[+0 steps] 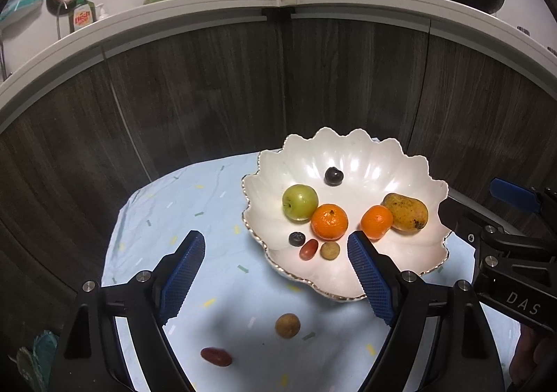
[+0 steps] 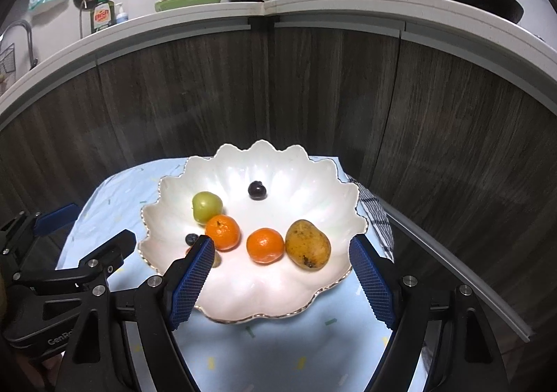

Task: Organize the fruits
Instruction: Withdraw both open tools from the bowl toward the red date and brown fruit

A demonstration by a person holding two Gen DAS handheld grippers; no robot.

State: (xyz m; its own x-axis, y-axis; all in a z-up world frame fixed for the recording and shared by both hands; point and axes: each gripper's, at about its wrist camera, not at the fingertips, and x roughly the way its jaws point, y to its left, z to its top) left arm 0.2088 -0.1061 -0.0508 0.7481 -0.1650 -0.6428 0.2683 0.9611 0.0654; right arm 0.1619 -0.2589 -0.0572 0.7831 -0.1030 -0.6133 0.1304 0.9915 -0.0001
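The white scalloped bowl [image 1: 348, 155] sat on a table covered by a pale blue cloth [image 1: 209, 190] speckled with small coloured marks, and most of the fruit lay inside it. A green apple [image 1: 300, 202] touched one orange [image 1: 329, 221]; a second orange [image 1: 376, 222] rested against a yellow mango [image 1: 405, 212] to its right. A dark plum [image 1: 334, 176] lay alone toward the back of the bowl. Near the front rim sat three small pieces close together — a blueberry [image 1: 297, 238], a red date [image 1: 308, 249] and a small brownish-green fruit [image 1: 330, 250].

Two pieces lay on the cloth outside the bowl, in front of it: a round brown fruit [image 1: 287, 325] and another red date [image 1: 216, 356], well apart from each other.

The left gripper [image 1: 276, 270] hung above the cloth at the bowl's front-left edge, its jaws spread wide with nothing between them. The right gripper [image 2: 282, 270] hovered over the bowl's near rim, jaws likewise wide apart and empty — the mango and one orange showed between its blue pads [image 2: 195, 282] but lay untouched in the bowl. A checked towel [image 2: 377, 218] lay just beside the bowl on the right.
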